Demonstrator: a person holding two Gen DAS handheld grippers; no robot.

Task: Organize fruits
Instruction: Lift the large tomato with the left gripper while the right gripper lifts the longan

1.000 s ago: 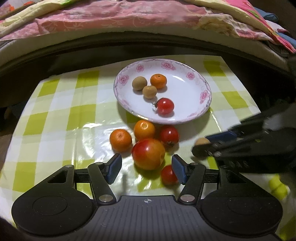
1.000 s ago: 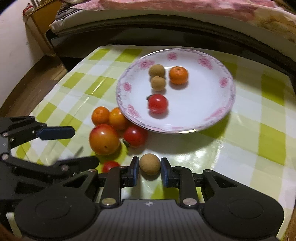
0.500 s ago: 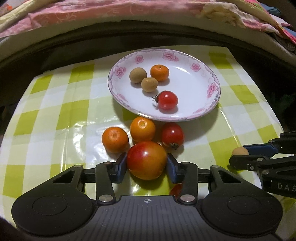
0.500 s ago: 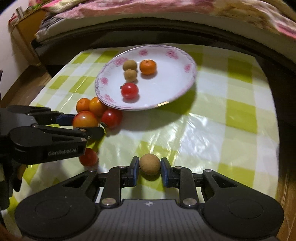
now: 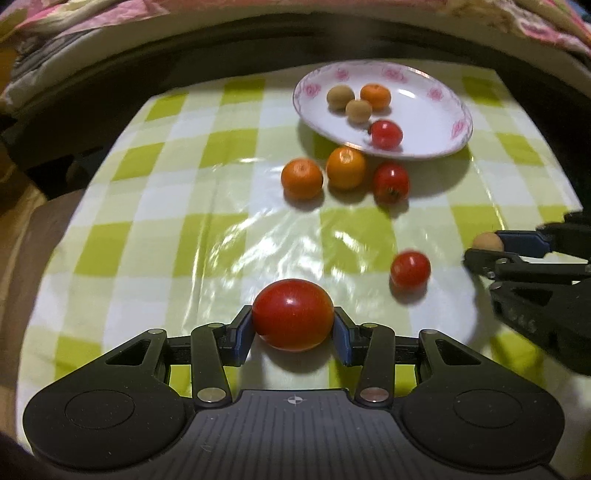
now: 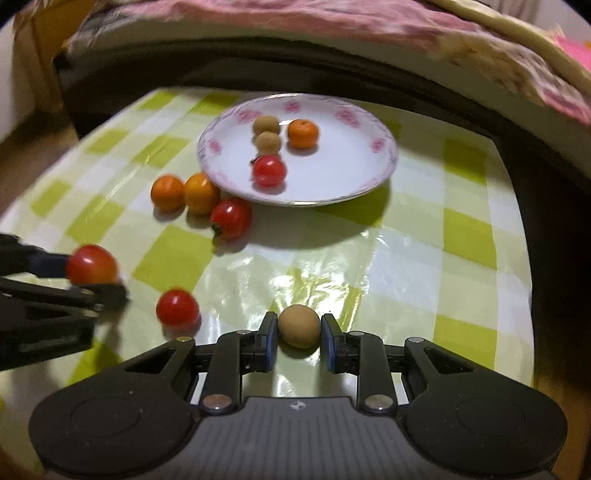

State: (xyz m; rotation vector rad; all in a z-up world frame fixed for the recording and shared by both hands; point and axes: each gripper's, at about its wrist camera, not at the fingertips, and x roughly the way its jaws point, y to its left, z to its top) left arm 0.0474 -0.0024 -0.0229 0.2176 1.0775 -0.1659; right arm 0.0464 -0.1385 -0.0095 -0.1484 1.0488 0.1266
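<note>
My left gripper (image 5: 293, 334) is shut on a large red tomato (image 5: 293, 314), held above the checked cloth; it also shows in the right wrist view (image 6: 91, 265). My right gripper (image 6: 298, 341) is shut on a small tan longan (image 6: 299, 325), seen at the right edge of the left wrist view (image 5: 487, 242). A white floral plate (image 5: 436, 110) at the back holds two longans, an orange and a cherry tomato (image 5: 386, 134). Two oranges (image 5: 302, 178) and a tomato (image 5: 390, 182) lie in front of the plate. One cherry tomato (image 5: 410, 268) lies alone between the grippers.
The table has a green-and-white checked plastic cloth (image 5: 177, 236). A dark bed frame with pink bedding (image 6: 332, 22) runs along the far side. The table edge drops off at left and right.
My left gripper has closed on the large tomato and pulled it back and up from the fruit cluster. My right gripper has drawn back with the longan.
</note>
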